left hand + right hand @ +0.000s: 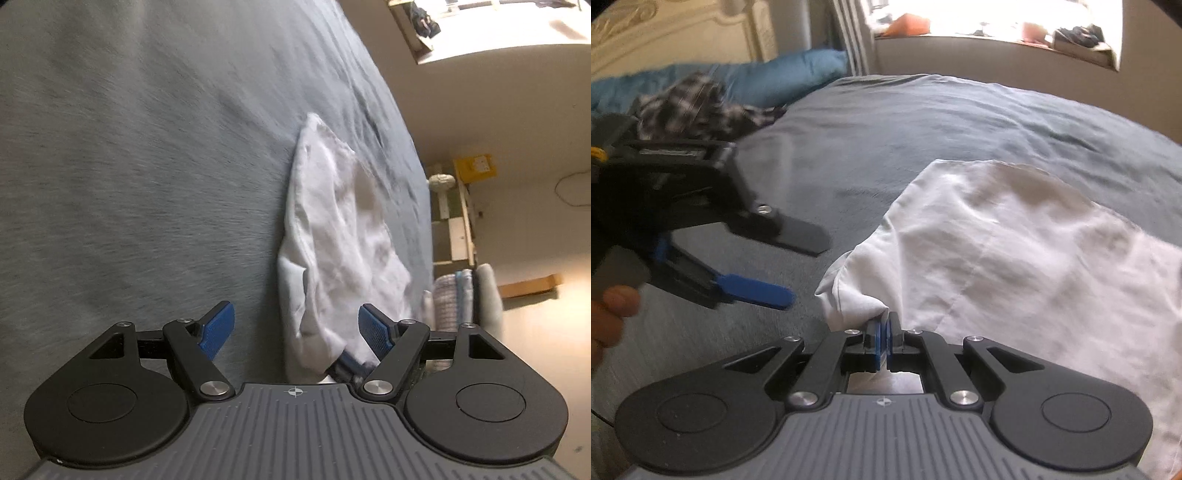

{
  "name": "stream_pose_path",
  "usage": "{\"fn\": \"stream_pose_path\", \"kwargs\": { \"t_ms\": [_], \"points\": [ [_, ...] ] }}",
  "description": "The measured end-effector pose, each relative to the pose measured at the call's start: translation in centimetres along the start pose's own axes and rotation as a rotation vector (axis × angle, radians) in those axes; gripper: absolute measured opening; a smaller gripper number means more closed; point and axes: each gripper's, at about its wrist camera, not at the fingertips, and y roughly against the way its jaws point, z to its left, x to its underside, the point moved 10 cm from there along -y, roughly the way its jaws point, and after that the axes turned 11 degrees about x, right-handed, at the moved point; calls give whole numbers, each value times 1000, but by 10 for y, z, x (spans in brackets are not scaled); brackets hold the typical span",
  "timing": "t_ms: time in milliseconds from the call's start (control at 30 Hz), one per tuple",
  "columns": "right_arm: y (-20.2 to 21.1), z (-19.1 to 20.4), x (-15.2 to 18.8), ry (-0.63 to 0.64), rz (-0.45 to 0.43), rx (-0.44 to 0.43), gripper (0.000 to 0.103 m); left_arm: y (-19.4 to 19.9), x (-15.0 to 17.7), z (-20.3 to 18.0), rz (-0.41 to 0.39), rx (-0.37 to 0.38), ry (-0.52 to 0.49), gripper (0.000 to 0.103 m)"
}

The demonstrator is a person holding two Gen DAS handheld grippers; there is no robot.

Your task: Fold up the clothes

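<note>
Pinching a bunched corner of the white garment (1015, 236) on the grey bedspread (923, 122), our right gripper (885, 325) has its fingers pressed together. Thin, limp cloth; our left gripper (297, 325), spread and empty, should take a neighbouring edge.

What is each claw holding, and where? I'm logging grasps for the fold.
The right claw pinches a bunched edge of the white garment. The left claw is open, holding nothing.

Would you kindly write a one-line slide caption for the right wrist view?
Right gripper shut on a corner of the white garment on the grey bedspread, while the left gripper hovers open beside it.
</note>
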Motion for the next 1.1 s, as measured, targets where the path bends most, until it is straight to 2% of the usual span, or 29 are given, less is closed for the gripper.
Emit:
{"fn": "stream_pose_path", "kwargs": {
  "t_ms": [67,200,333,433,533,733,833,900,1000,1100],
  "points": [
    [0,-3,-1,-10,0,-2,1,-17,-4,-2,45,33,15,75],
    [3,0,-1,0,-9,-2,1,-47,-10,5,122,24,51,75],
    [9,4,-2,23,-27,3,1,-65,-22,-2,151,64,52,74],
    [10,6,-2,32,-34,4,1,-77,-33,-2,161,69,66,69],
    [10,7,-3,36,-40,6,1,-89,-41,-3,175,70,74,58],
    [10,5,-3,42,-49,8,1,-112,-52,-6,209,74,74,54],
    [10,4,-3,42,-52,5,1,-116,-54,-6,205,60,65,40],
    [10,4,-3,41,-55,6,1,-120,-54,-7,193,28,40,20],
    [10,0,-2,26,-54,5,1,-121,-52,-11,166,-28,-15,11],
    [10,-5,-2,5,-54,4,1,-122,-50,-20,145,-66,-56,9]
  ]
}}
